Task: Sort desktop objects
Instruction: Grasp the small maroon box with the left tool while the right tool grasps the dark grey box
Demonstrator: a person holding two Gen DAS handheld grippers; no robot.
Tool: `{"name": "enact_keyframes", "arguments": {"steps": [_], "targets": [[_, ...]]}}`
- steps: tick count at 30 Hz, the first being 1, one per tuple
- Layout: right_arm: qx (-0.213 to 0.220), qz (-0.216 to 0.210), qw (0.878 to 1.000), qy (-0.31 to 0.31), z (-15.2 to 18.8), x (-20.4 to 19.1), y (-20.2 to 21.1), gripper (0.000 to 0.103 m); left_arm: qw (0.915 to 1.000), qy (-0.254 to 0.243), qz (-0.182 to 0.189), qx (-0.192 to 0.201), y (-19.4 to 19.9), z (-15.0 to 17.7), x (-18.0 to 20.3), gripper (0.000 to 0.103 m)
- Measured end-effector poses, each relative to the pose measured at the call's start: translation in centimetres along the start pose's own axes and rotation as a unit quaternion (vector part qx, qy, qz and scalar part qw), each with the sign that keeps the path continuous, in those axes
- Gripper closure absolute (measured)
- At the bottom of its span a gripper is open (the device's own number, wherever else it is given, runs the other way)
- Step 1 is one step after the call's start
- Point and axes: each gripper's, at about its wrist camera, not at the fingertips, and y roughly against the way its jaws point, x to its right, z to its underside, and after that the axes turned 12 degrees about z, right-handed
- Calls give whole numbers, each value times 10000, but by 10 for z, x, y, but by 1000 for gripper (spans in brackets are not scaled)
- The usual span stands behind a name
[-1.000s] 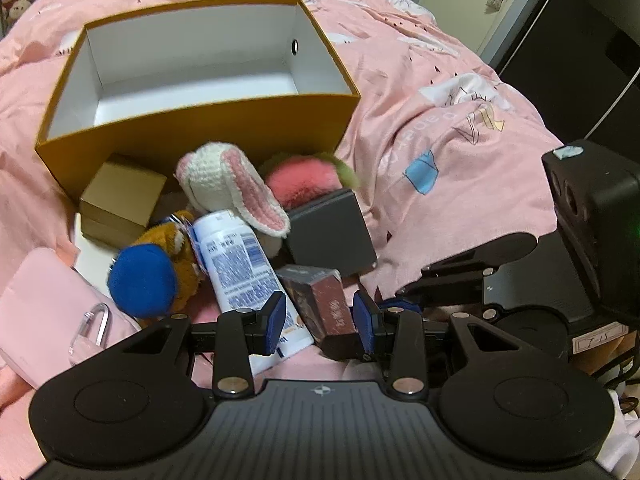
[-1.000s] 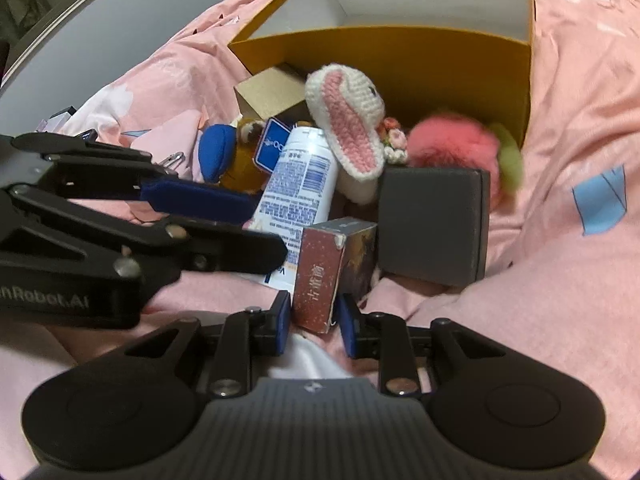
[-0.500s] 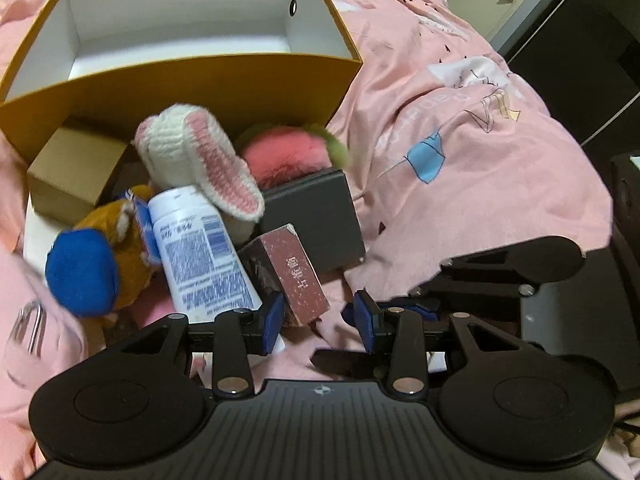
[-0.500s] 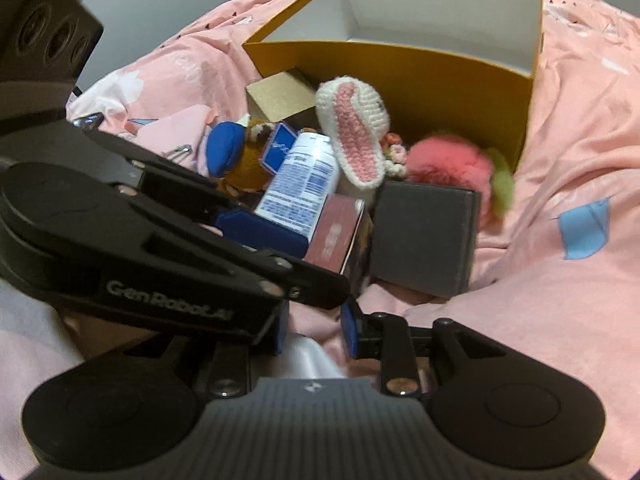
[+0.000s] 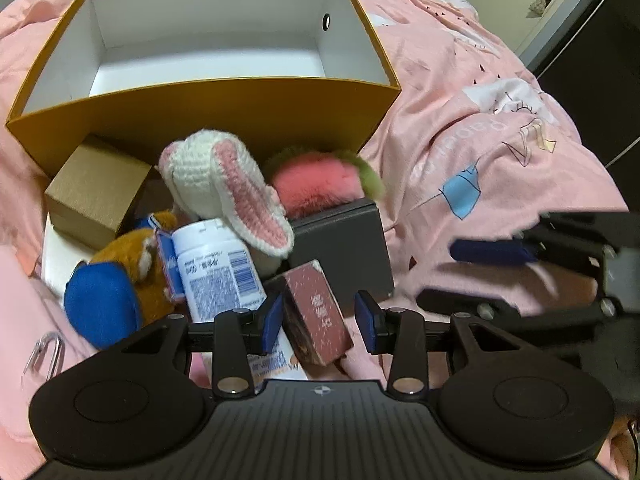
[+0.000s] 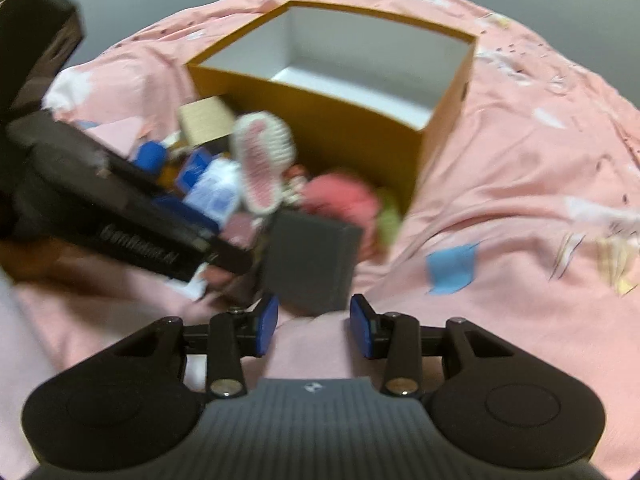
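- We see our left gripper part-open, straddling the small maroon box; whether its pads press the box we cannot tell.
- Our right gripper is opening, with only pink bedding between its pads.
- Just beyond lie a white tube, dark grey box, crocheted bunny ear and pink pompom.
- Farthest stands the open orange box on the bed.

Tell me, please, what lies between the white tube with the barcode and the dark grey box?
In the left wrist view, the small maroon box lies between the white tube and the dark grey box.
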Motion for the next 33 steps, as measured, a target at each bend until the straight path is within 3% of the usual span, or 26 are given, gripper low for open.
{"name": "enact_keyframes", "arguments": {"steps": [4,9,16,19,25,29,33], "targets": [[-348,-130,9992,-136,-13,10,-37,57,9999,18,-114,-80,-10,-4,-2,59],[-686,-744,9936,-511,-15,25,-79,49,9998,175,-68,-100,-14,-6,-9,58],[-635,-1233,9856,-967,-3,35,-91,44,9995,290,23,-90,-15,-7,-12,54],[-612,-1228,9856,-984,1,33,-83,51,9993,371,103,-41,-12,-5,-14,47],[-388,-1459,9817,-1160,10,29,-53,64,9984,493,257,-44,-7,4,-23,47],[-278,-1527,9820,-1077,14,17,-48,64,9974,663,280,-105,-9,8,-28,56],[-360,-1409,9840,-1026,15,8,-59,64,9966,773,290,-6,-9,7,-29,56]]}}
